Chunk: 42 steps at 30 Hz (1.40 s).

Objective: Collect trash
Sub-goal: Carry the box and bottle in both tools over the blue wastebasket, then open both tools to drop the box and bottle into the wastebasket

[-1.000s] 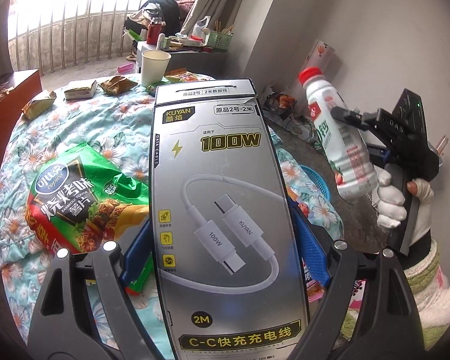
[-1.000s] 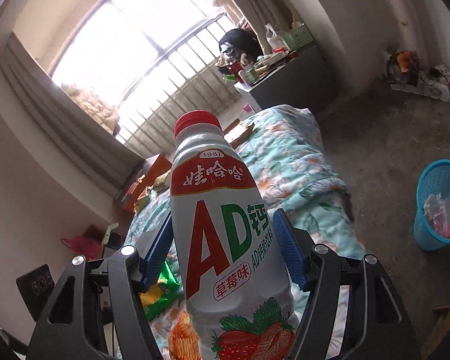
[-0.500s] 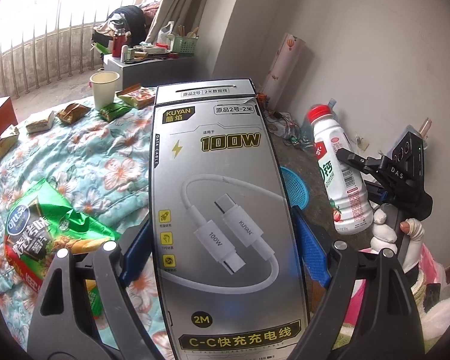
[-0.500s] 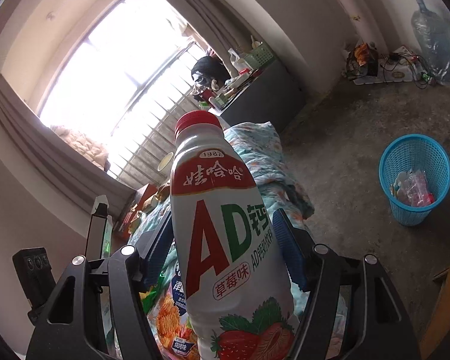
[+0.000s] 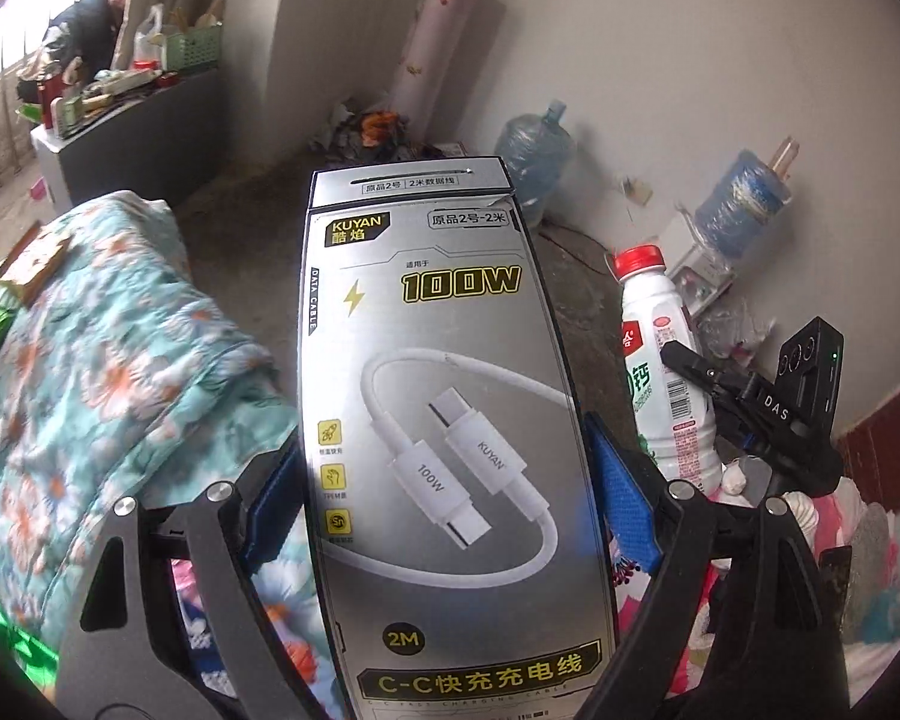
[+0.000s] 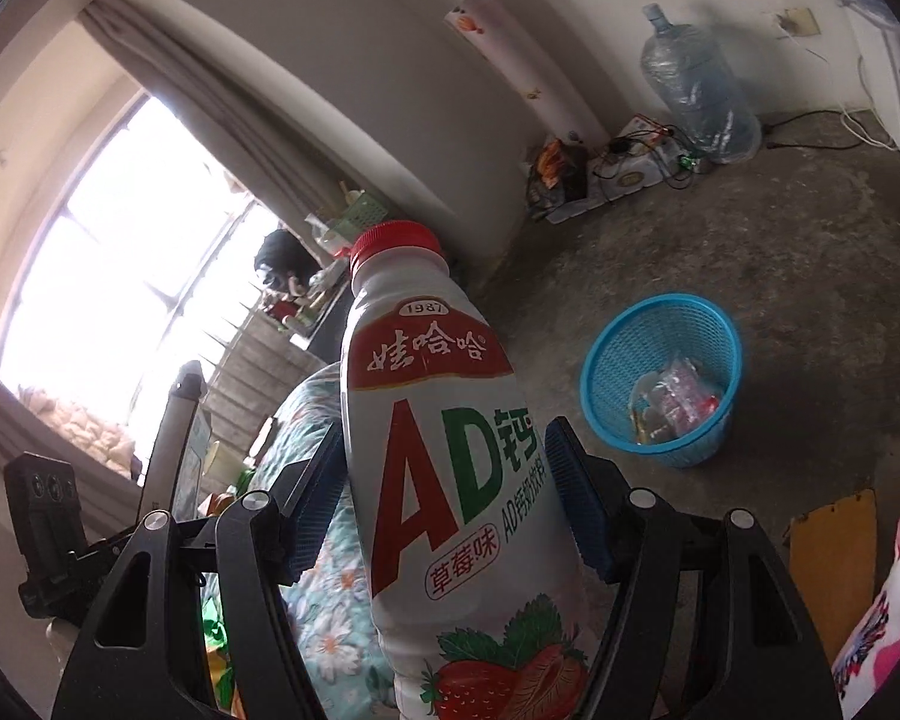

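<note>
The left gripper (image 5: pixel 444 516) squeezes a flat grey cable box (image 5: pixel 450 420) between its blue pads (image 5: pixel 621 504). The box stands up tall. It says "KUYAN", "100W", "DATA CABLE" and "2M", and it has a picture of a white cable. Under it lies a flowery blue quilt (image 5: pixel 90 372).

The right gripper (image 6: pixel 450 516) squeezes a white drink bottle (image 6: pixel 444 480) with a red cap. Its label says "1987" and big "AD" letters, with strawberries at the bottom. Past the bottle, on the grey floor, sits a blue trash basket (image 6: pixel 660 336) with some wrappers in it. It is well apart from the bottle. A big water jug (image 6: pixel 696 96) stands by the wall.
</note>
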Each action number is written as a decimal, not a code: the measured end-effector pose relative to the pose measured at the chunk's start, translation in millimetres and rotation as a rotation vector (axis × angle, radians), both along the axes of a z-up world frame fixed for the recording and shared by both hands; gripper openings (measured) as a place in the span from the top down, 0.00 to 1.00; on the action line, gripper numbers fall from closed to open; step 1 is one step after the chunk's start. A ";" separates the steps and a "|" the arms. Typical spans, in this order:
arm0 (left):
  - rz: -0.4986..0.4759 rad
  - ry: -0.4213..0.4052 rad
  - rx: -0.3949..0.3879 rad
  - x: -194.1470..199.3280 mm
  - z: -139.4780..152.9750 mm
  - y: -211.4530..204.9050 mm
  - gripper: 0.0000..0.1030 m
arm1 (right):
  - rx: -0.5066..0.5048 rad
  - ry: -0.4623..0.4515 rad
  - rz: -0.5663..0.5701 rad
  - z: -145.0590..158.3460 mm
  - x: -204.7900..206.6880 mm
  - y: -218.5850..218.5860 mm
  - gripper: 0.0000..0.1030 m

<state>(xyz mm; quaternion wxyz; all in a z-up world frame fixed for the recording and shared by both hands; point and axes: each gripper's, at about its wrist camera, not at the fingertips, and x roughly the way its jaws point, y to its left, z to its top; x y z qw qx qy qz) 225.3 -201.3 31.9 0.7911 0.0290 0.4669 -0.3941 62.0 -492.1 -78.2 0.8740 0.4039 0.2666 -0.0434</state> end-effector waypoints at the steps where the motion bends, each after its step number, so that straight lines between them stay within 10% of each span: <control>1: -0.021 0.025 0.013 8.6 -7.4 -17.9 0.22 | 0.008 0.015 -0.015 -7.2 1.3 -6.5 0.37; 11: -0.147 0.201 0.143 80.0 -102.5 -165.7 0.22 | 0.225 0.160 -0.125 -114.4 51.9 -72.8 0.37; 20: -0.056 0.286 0.251 153.7 -191.0 -265.1 0.18 | 0.279 0.273 -0.162 -188.6 150.1 -134.0 0.34; 25: 0.046 0.360 0.166 172.3 -213.9 -285.0 0.18 | 0.327 0.271 -0.227 -202.0 150.2 -140.2 0.34; 33: -0.003 0.282 0.092 148.8 -181.9 -265.9 0.18 | 0.249 0.268 -0.275 -199.4 98.1 -116.6 0.34; 42: -0.096 0.105 -0.045 105.3 -79.6 -185.9 0.18 | 0.059 0.214 -0.224 -134.5 65.7 -62.8 0.34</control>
